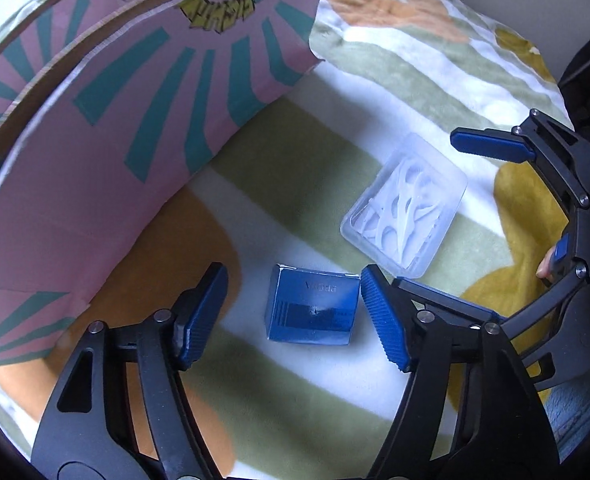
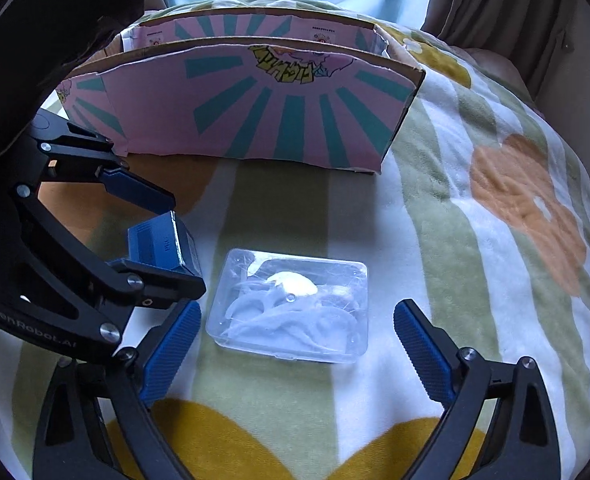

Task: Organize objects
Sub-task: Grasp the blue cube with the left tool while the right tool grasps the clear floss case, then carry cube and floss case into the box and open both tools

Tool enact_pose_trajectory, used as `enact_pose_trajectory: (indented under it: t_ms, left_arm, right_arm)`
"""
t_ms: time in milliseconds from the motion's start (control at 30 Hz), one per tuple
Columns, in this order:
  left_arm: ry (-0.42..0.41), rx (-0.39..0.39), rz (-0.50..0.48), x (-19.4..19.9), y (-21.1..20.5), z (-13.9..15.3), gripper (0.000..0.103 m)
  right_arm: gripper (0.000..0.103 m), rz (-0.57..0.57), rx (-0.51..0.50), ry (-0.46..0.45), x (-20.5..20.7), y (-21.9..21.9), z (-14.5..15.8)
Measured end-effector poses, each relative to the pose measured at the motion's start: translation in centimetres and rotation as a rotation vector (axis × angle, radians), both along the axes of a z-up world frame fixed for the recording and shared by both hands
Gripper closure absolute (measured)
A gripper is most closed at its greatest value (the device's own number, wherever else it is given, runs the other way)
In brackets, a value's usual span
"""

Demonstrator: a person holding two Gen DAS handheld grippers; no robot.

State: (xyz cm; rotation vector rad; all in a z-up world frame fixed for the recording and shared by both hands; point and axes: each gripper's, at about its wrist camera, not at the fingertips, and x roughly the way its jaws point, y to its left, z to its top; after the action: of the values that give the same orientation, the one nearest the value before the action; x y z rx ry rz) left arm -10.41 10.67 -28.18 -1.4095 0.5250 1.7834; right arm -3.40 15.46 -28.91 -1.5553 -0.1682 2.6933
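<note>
A small blue box (image 1: pixel 312 307) lies on the flowered blanket between the open fingers of my left gripper (image 1: pixel 293 316); its right pad is at the box's edge, the left pad apart. The box also shows in the right wrist view (image 2: pixel 163 242), with the left gripper (image 2: pixel 163 236) around it. A clear plastic case of white floss picks (image 2: pixel 291 306) lies in front of my open right gripper (image 2: pixel 295 354), between its fingertips' line and beyond. The case shows in the left wrist view (image 1: pixel 405 208), with the right gripper (image 1: pixel 507 216) open beside it.
An open pink and teal cardboard box (image 2: pixel 263 116) stands at the back of the blanket (image 2: pixel 475 240); it fills the upper left of the left wrist view (image 1: pixel 135 128). The blanket slopes away on the right. A person sits behind the box.
</note>
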Motion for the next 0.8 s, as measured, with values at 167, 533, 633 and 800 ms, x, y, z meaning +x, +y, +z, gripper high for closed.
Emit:
enact_pose_trajectory:
  t_ms: [167,533,633,800]
  left_arm:
    - [0.005,-0.026,-0.04,0.5,0.5,-0.7,0.063]
    - [0.021,-0.033,-0.051,0.8,0.1,-0.1,0.067]
    - [0.019,-0.027,-0.038,0.8,-0.3,0.8,0.067]
    - [0.034,-0.01,0.014,1.0,-0.8,3.4,0.067]
  right_arm:
    - [0.026,0.007,-0.016,-0.028,-0.3,0.0,-0.7]
    - [0.026,0.01,-0.006,-0.027,0.0,-0.5,-0.3]
    - [0.026,0.011,-0.007,-0.019,0.1,-0.5,0.7]
    - [0.026,0.028,0.0,0.002,0.2,-0.5,3.3]
